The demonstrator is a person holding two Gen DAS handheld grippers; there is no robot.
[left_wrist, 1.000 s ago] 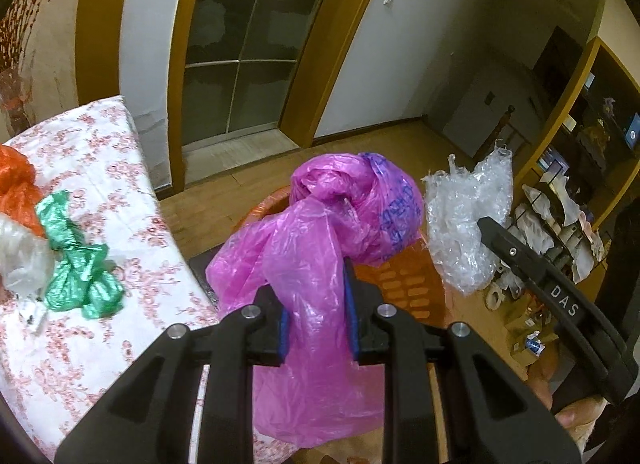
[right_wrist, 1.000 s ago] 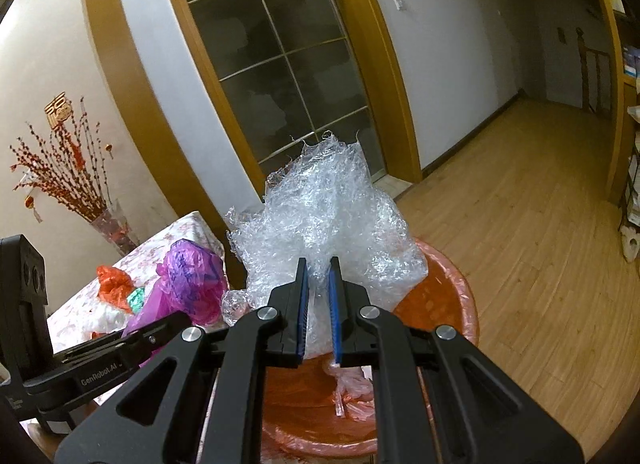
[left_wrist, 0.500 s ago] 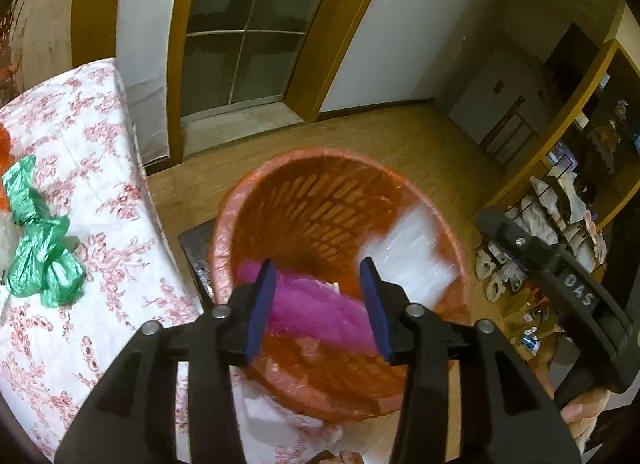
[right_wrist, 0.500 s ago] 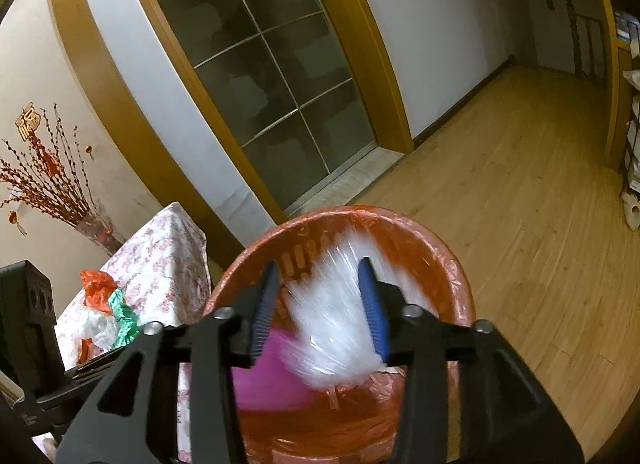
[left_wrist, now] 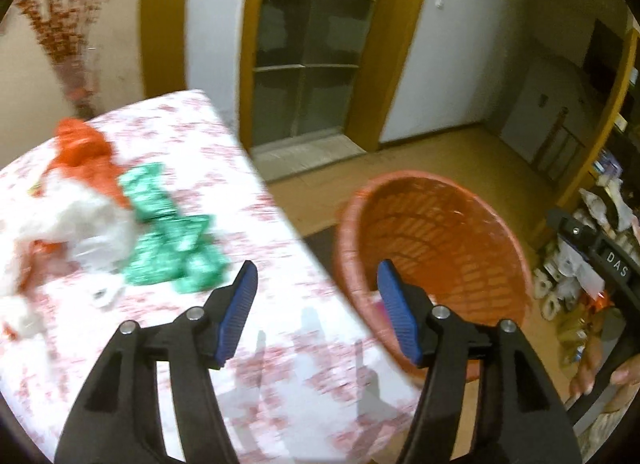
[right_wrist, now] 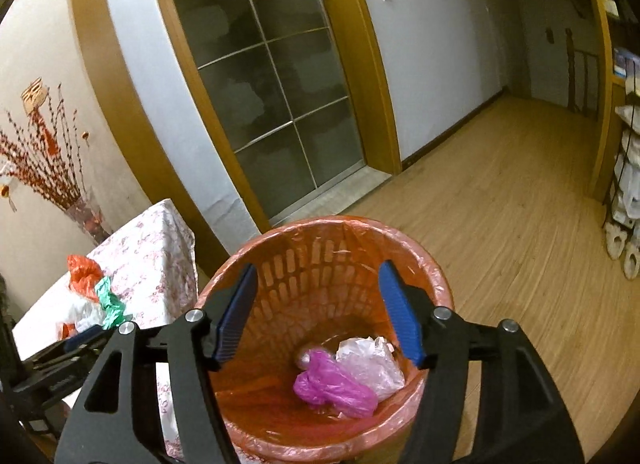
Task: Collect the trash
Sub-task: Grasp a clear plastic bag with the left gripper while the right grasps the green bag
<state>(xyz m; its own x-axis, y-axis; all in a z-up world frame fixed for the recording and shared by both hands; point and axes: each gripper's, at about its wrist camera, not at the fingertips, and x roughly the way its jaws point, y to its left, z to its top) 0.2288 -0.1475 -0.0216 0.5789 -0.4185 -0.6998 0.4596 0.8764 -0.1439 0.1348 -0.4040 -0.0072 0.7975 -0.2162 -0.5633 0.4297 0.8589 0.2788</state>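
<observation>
A: Status on trash?

B: Partly done, judging by what's seen. Pink bag (right_wrist: 334, 386) & clear wrap (right_wrist: 374, 366) are lying at the bottom of the bin (right_wrist: 434, 268), touching each other. Left on the table (left_wrist: 208, 136): orange bag (left_wrist: 82, 148), green bag (left_wrist: 172, 232), white bag (left_wrist: 76, 224), bunched close together. So approx. 3 pcs to go.

A: Claws?

B: Left gripper (left_wrist: 316, 306): jaws seen apart & opening, nothing between the pads, nothing touched; it's aimed over the table edge, near the green bag. Right gripper (right_wrist: 318, 310): jaws apart & opening too, nothing held; it's poised above the bin mouth, w/ the dropped bags well below it.

A: Next?

B: Prob. the green bag, being nearest the left gripper. Blurred view there, so exact contact pts can't be judged.
</observation>
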